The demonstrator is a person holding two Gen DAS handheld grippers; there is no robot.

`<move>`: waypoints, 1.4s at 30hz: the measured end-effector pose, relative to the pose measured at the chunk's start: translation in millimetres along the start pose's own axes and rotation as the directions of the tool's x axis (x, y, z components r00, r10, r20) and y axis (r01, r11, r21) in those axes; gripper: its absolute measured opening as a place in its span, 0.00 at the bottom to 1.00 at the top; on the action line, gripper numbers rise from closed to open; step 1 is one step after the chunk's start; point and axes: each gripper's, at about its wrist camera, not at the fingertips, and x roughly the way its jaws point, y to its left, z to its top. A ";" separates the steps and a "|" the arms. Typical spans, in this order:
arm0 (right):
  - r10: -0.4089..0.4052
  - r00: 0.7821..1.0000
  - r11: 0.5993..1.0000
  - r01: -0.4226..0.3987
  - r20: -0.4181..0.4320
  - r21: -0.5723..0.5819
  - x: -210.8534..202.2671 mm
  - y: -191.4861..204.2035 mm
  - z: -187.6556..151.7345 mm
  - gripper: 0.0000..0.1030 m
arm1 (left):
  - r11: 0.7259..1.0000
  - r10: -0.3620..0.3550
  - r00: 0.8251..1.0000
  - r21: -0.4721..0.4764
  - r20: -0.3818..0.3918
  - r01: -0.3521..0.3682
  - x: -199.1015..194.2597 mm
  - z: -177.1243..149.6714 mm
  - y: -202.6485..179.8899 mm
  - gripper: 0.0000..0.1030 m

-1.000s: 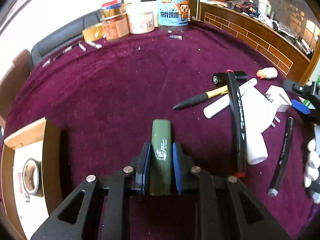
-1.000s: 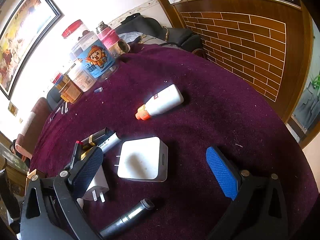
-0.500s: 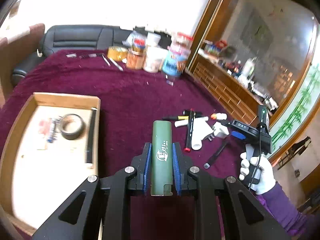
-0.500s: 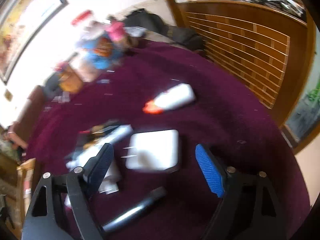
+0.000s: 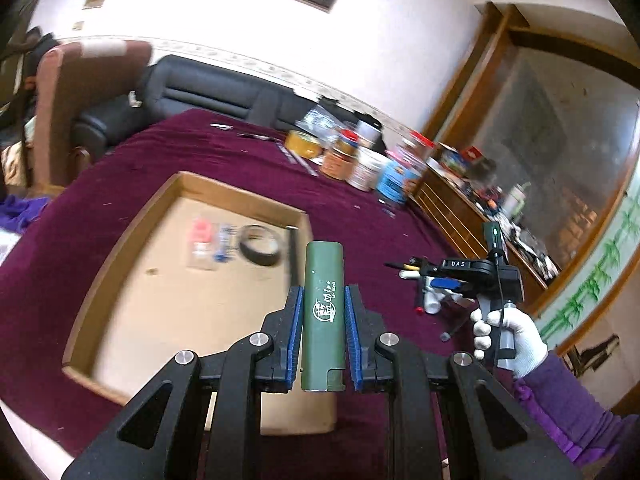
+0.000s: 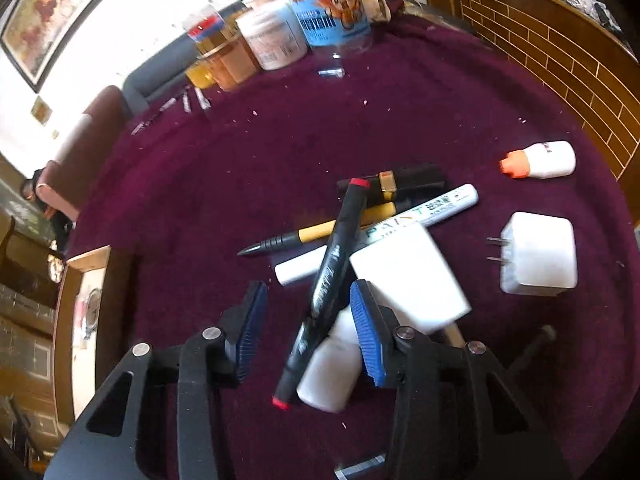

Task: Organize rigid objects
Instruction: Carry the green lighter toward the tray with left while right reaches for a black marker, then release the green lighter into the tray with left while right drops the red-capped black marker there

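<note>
My left gripper (image 5: 323,292) is shut on a green rectangular case (image 5: 323,320), held in the air over the near right corner of a cardboard tray (image 5: 240,197). A tape roll (image 5: 260,246) and a small packet lie in the tray. My right gripper (image 6: 308,292) hangs over a pile of items with its jaws closing. A black marker with red ends (image 6: 332,276) runs between the pads, closer to the right one, and neither pad presses on it. The marker lies across a white paint marker (image 6: 440,206), a yellow-and-black pen (image 6: 316,234) and a white bottle (image 6: 328,372).
A white adapter block (image 6: 408,276) sits just right of the jaws, a white plug charger (image 6: 540,256) and an orange-capped bottle (image 6: 540,160) further right. Jars (image 6: 332,12) line the table's far edge. A gloved hand (image 5: 504,332) holds the right gripper.
The left gripper rose and swung left with the green case, from the bare cloth to over the tray. The right gripper shifted from the charger to the marker pile and its jaws narrowed.
</note>
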 end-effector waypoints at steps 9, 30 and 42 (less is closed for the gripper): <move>0.036 0.998 0.997 -0.039 0.050 0.060 -13.8 -3.8 -8.4 0.13 | 0.995 0.055 0.998 -0.088 0.013 -0.054 -13.5 -8.5 50.1 0.16; 0.473 0.846 0.859 -0.505 -0.245 -0.086 7.1 160.3 -64.4 0.13 | 0.942 0.275 0.903 -0.096 -0.331 -0.322 159.2 61.6 124.6 0.16; 0.427 0.812 0.842 -0.518 -0.399 -0.152 49.5 243.9 -88.8 0.14 | 0.958 0.154 0.964 -0.208 -0.216 -0.200 108.9 68.5 126.0 0.34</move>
